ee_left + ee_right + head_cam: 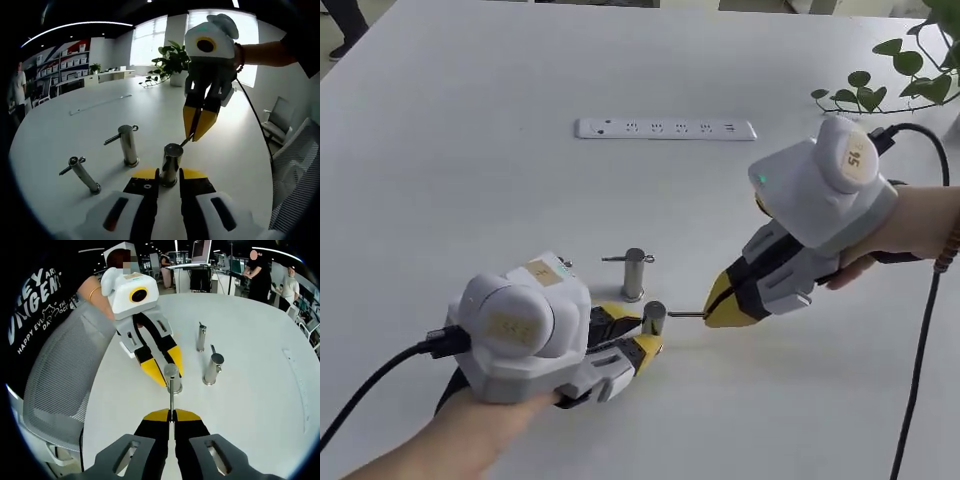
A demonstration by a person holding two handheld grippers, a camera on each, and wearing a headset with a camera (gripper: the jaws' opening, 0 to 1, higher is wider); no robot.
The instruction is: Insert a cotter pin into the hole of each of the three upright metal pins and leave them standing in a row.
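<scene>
Left gripper (pixel 645 335) is clamped round the base of the near pin (pixel 654 317), holding it upright on the table (pixel 470 130). Right gripper (pixel 715 310) comes in from the right, jaws pinched tight on a cotter pin (pixel 687 314) held level, its tip right at the near pin's top. The second pin (pixel 634 273) stands just behind and the third pin (pixel 82 172) further left, each with a cotter through it.

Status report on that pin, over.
Left tool shut on third pin, upright. Right tool shut on cotter pin, tip at pin's head, not through. Other pins already cottered. Nothing blocking.
</scene>
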